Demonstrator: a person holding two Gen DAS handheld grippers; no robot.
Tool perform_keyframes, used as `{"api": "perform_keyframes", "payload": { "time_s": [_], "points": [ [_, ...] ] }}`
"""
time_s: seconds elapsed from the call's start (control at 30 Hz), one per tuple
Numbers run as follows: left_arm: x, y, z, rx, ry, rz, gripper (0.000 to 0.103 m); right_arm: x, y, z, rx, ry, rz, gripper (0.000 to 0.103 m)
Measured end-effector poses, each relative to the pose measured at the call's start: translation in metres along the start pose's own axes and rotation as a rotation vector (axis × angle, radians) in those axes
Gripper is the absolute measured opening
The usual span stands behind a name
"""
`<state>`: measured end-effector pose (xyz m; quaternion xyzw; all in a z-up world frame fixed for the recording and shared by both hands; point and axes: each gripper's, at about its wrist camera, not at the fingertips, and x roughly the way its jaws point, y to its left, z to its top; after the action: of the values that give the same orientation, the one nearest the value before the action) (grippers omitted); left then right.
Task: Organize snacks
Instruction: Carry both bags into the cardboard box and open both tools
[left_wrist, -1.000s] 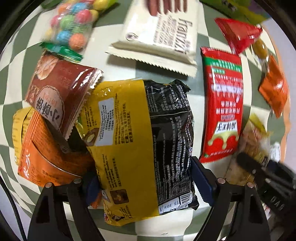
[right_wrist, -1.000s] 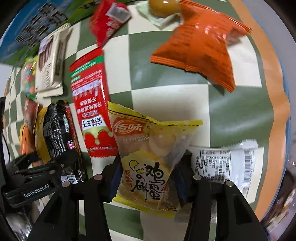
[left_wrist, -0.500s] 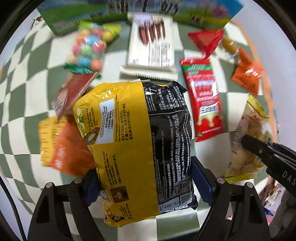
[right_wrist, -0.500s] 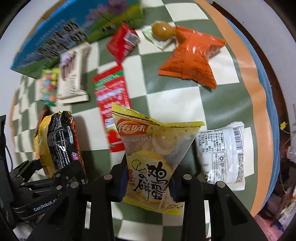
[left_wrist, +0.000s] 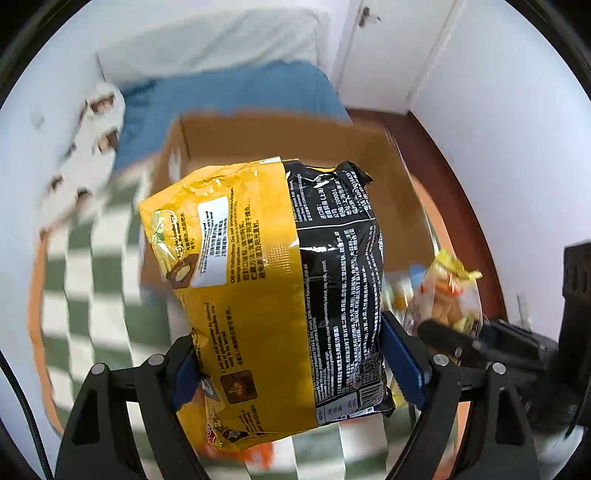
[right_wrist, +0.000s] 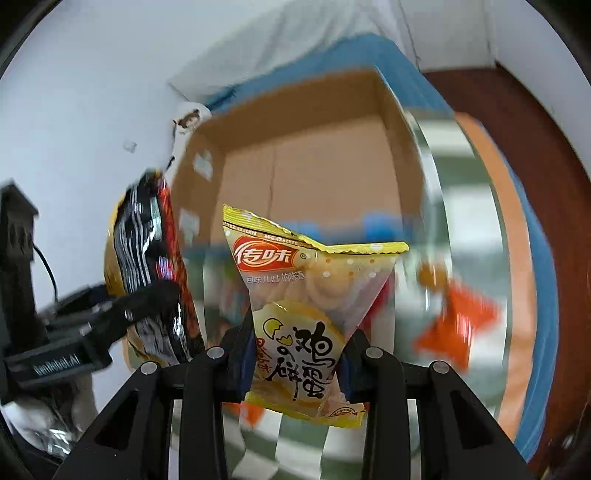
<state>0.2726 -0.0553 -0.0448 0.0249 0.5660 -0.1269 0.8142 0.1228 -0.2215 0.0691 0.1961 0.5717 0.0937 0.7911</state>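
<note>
Nearest in the left wrist view, the left claw (left_wrist: 291, 354) pinches a yellow and black noodle bag (left_wrist: 273, 288) by its lower part, blue pads pressed into both sides, jaws wide around the broad pack. The bag hangs clear of the table, its top leaning toward the far side. In the right wrist view, the right claw (right_wrist: 295, 362) is squeezed tight on a small yellow biscuit pack (right_wrist: 299, 314), which narrows sharply where the pads bite and fans out above them. It too is lifted off the table.

Each claw shows in the other's view: the right one with its pack at the right edge of the left view, the left one with the noodle bag at the left of the right view, so the two are side by side.

Below and beyond lies the green and white checked table (left_wrist: 85, 295), blurred. An orange packet (right_wrist: 458, 325) lies on it to the right. Farther off stands an open cardboard box (right_wrist: 314, 162), its inside bare where visible. Behind the box are blue fabric (left_wrist: 229, 92) and white walls (left_wrist: 498, 122).
</note>
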Motion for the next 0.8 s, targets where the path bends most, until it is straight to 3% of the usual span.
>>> {"api": "perform_keyframes", "payload": {
  "time_s": [0.1,0.2,0.37,0.63,0.8],
  "points": [
    [0.028,0.005,0.055,0.01,0.003,0.037,0.085,0.025,0.012,0.06,-0.055,-0.011,-0.021,0.038],
    [0.069,0.018,0.096,0.005,0.06,0.052,0.085,0.06,0.013,0.106,-0.082,0.013,-0.042,0.038],
    [0.134,0.036,0.125,-0.011,0.165,0.042,0.085,0.122,0.003,0.159,-0.094,0.089,-0.053,0.038],
    [0.197,0.043,0.141,-0.021,0.275,0.037,0.085,0.198,-0.023,0.19,-0.116,0.185,-0.087,0.038],
    [0.209,0.035,0.143,-0.034,0.288,0.023,0.085,0.214,-0.025,0.194,-0.13,0.198,-0.086,0.038]
  ]
}}
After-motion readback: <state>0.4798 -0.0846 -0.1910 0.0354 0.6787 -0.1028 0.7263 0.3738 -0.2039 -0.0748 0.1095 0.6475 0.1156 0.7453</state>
